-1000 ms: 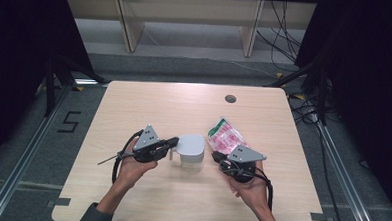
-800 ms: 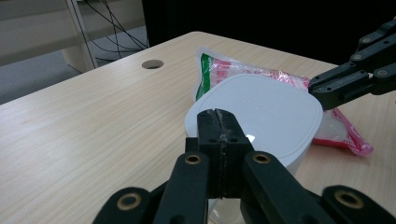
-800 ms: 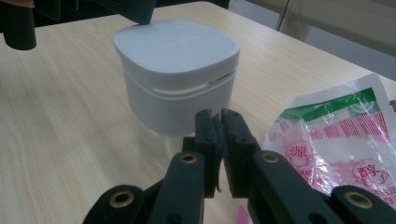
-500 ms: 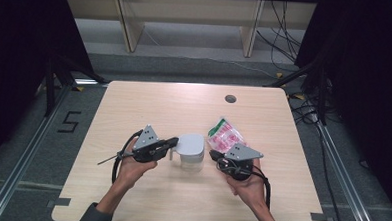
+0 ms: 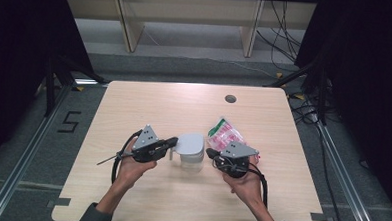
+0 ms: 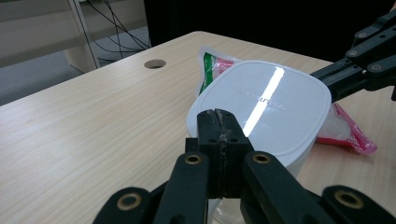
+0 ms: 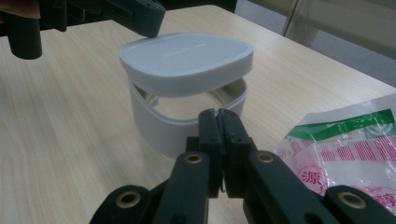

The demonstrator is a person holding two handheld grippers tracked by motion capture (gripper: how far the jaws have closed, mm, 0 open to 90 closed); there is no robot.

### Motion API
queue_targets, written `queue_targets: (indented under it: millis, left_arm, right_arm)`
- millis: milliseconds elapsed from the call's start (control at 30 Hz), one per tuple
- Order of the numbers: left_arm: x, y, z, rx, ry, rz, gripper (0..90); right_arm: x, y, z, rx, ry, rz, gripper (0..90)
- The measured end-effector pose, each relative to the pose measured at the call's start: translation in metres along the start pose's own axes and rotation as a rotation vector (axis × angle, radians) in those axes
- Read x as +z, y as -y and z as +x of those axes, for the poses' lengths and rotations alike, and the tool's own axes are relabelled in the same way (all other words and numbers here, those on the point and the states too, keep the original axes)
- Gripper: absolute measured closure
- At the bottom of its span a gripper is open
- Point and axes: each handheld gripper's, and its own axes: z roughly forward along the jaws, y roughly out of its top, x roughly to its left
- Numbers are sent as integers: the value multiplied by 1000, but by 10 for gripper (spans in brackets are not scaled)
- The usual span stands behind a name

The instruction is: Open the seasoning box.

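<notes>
A pale wooden tabletop (image 5: 149, 108) carries a white, rounded-square plastic container (image 5: 191, 159) near its front middle. Its matching white lid (image 7: 187, 58) is not seated: in the right gripper view it sits tilted above the container's rim, with a gap showing along the near edge and the inside wall of the container visible through it.

The left hand-held gripper (image 5: 173, 141) comes in from the left, held in the person's left hand (image 5: 131, 168). Its black jaws are pressed together, and in the high view their tips meet the left edge of the lid. In the left gripper view the closed tips lie right at the lid's near rim; whether they pinch the rim or just rest against it cannot be told.

The right hand-held gripper (image 5: 209, 152) is held in the person's right hand (image 5: 246, 185) on the container's right side. Its jaws have just been closing and now stand together with nothing between them, the tips close to the container's wall in the right gripper view.

A clear plastic bag with red and green print (image 5: 222, 134) lies flat on the tabletop just behind and to the right of the container, partly under the right hand-held gripper in the high view. A small round hole (image 5: 230, 98) sits in the tabletop farther back, well apart from the container.
</notes>
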Motion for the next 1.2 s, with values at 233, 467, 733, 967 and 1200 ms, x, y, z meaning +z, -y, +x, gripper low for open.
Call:
queue_targets:
  millis: [233, 467, 733, 967, 1200]
  left_arm:
    - [0, 0, 0, -4, 5, -1, 890]
    - [0, 0, 0, -2, 3, 0, 890]
    - [-2, 1, 4, -17, -5, 2, 831]
    - [-18, 0, 8, 1, -23, -10, 656]
    - [-32, 16, 10, -11, -24, 36, 513]
  right_arm:
    - [4, -2, 2, 13, 3, -7, 900]
    - [7, -7, 4, -15, -8, 2, 900]
    - [6, -12, 4, -20, -1, 2, 900]
    - [8, -15, 8, -22, -5, -5, 900]
    - [11, -25, 13, -47, -17, -26, 900]
